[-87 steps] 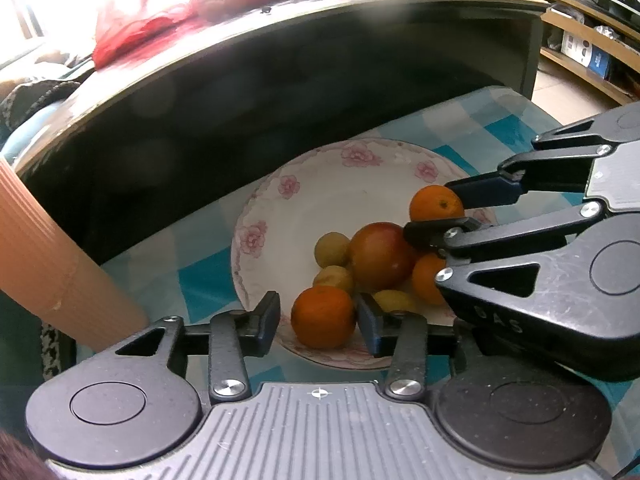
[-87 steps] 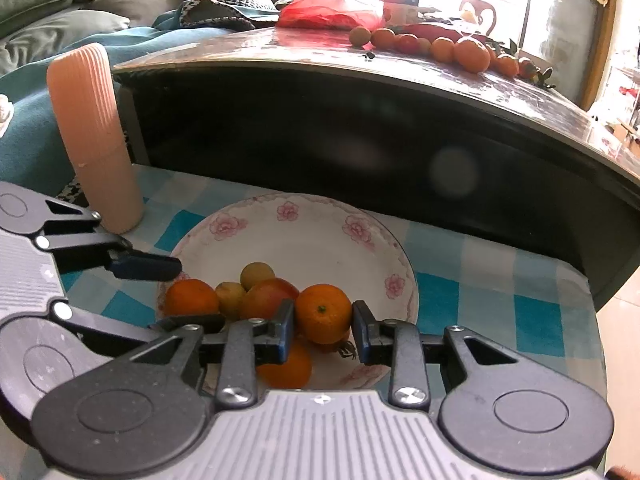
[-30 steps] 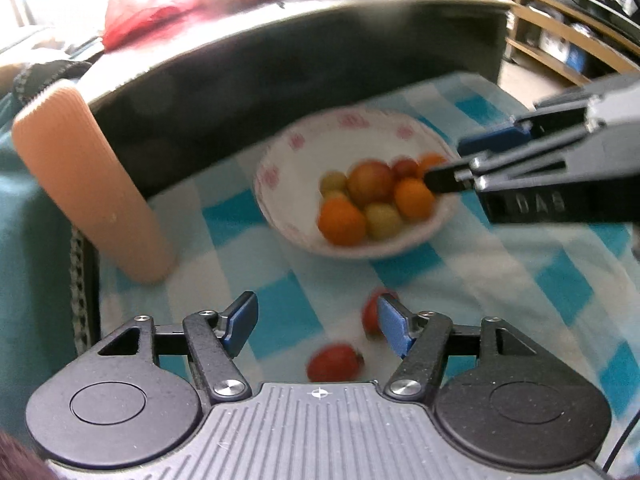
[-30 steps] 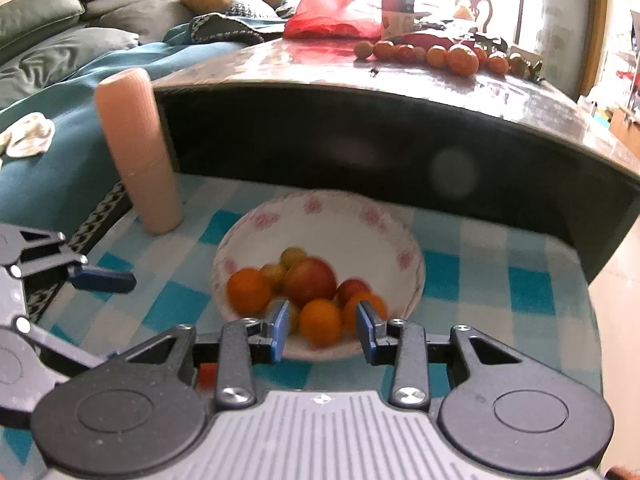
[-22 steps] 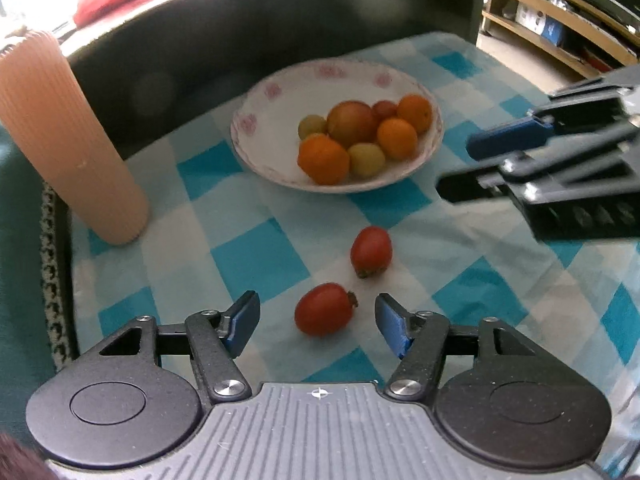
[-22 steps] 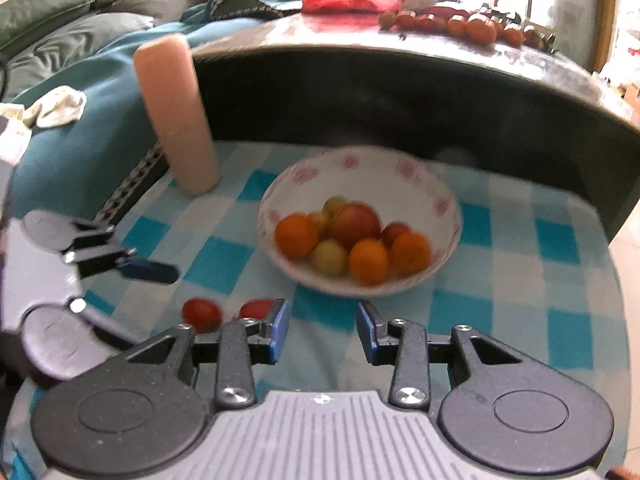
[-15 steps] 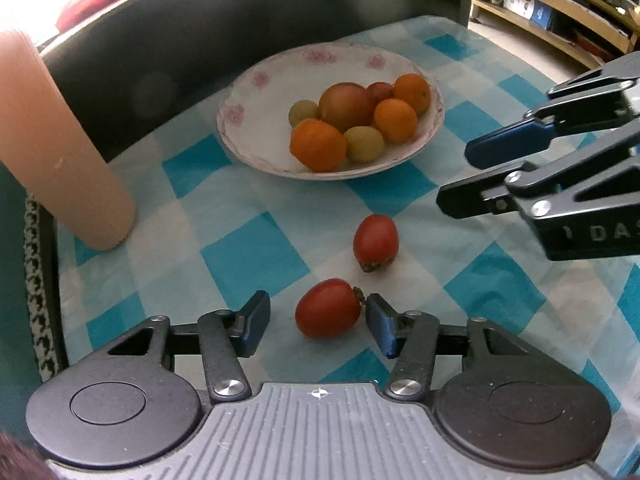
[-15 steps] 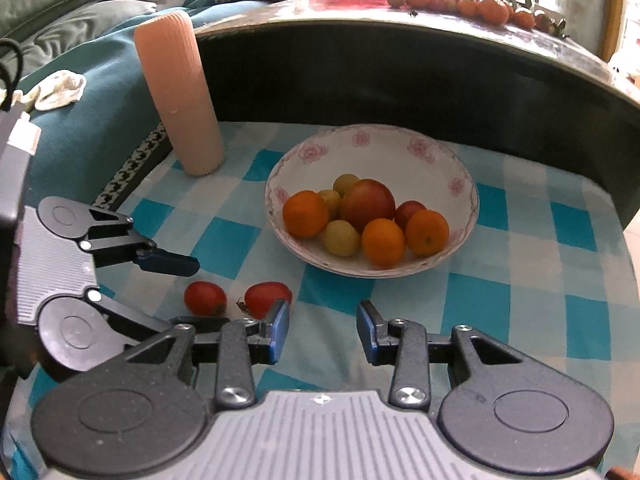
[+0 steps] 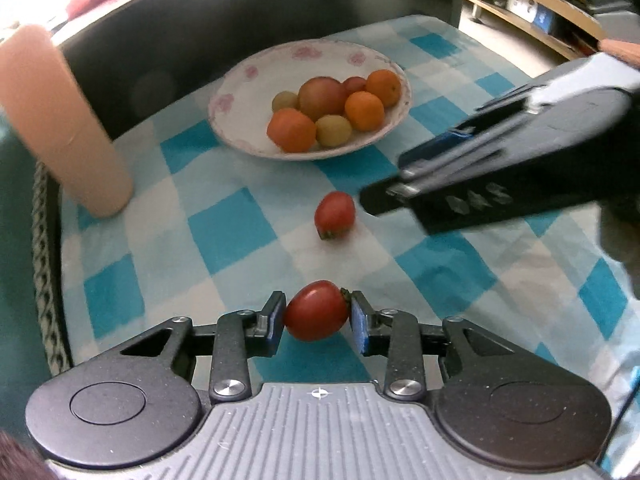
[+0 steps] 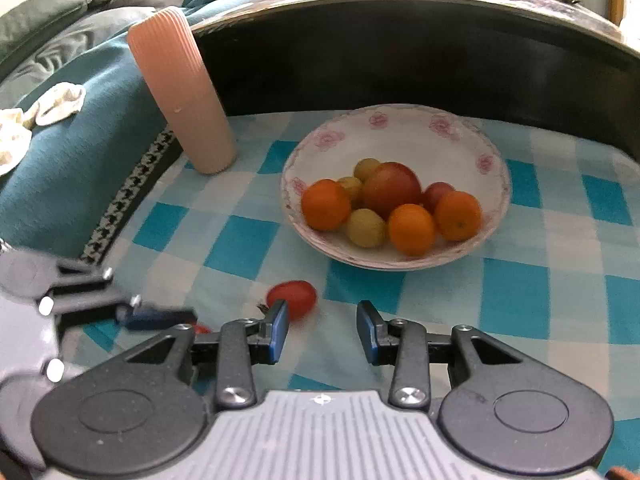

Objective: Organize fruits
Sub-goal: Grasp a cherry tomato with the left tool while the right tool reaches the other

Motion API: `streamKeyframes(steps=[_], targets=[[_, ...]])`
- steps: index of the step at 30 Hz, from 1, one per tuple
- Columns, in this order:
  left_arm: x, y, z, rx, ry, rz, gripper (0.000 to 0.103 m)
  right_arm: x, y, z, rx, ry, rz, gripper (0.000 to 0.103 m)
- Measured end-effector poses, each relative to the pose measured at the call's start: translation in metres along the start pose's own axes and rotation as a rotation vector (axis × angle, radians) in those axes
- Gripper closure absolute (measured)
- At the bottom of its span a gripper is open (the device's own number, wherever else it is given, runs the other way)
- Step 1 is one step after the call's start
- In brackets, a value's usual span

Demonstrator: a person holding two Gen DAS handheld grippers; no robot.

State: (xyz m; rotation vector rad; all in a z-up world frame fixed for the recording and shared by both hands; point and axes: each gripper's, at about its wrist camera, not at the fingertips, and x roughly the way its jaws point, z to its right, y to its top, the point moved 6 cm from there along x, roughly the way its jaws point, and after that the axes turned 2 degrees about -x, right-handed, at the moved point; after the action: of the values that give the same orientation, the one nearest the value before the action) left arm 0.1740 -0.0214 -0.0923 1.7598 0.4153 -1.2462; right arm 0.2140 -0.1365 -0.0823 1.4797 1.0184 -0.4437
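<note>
My left gripper (image 9: 317,322) is shut on a red tomato (image 9: 316,312) low over the blue-checked cloth. A second red tomato (image 9: 334,214) lies loose on the cloth further ahead. In the right wrist view that loose tomato (image 10: 292,296) sits just beyond the left fingertip of my right gripper (image 10: 322,330), which is open and holds nothing. A flowered white plate (image 9: 240,80) behind holds oranges, an apple and small yellow fruits. The right gripper (image 9: 384,180) shows blurred at the right of the left wrist view. The left gripper (image 10: 168,318) is blurred at the left.
A ribbed pink cylinder (image 10: 180,92) stands upright left of the plate (image 10: 400,120). A dark curved table edge (image 10: 400,40) rises behind the plate, with more fruit and a red bag on top. A teal blanket (image 10: 80,160) borders the cloth on the left.
Both grippers pulled back from the plate. The left gripper has closed on the nearer tomato. The right gripper has come lower, close beside the other tomato.
</note>
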Motion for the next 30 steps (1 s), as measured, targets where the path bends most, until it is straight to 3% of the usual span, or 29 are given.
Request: streamKeyframes(steps=[6,15,17,22,30], targets=[[0.0,-0.007,0.01,0.005,-0.022,-0.023,0.06,0.02,0.003,-0.01,0.044,0.032,-0.016,0.051],[0.009,-0.008,0.01,0.016,-0.031,-0.042,0.06,0.037,0.001,-0.021,-0.006,0.042,-0.015,0.05],[0.01,-0.007,0.01,0.021,-0.033,-0.043,0.06,0.036,0.001,-0.023,-0.03,0.04,-0.016,0.054],[0.013,-0.007,0.014,0.032,-0.028,-0.05,0.059,0.027,-0.007,-0.026,-0.125,-0.008,-0.037,0.056],[0.016,-0.007,0.019,0.042,-0.043,-0.044,0.059,-0.023,-0.045,0.011,-0.082,-0.086,-0.079,0.056]])
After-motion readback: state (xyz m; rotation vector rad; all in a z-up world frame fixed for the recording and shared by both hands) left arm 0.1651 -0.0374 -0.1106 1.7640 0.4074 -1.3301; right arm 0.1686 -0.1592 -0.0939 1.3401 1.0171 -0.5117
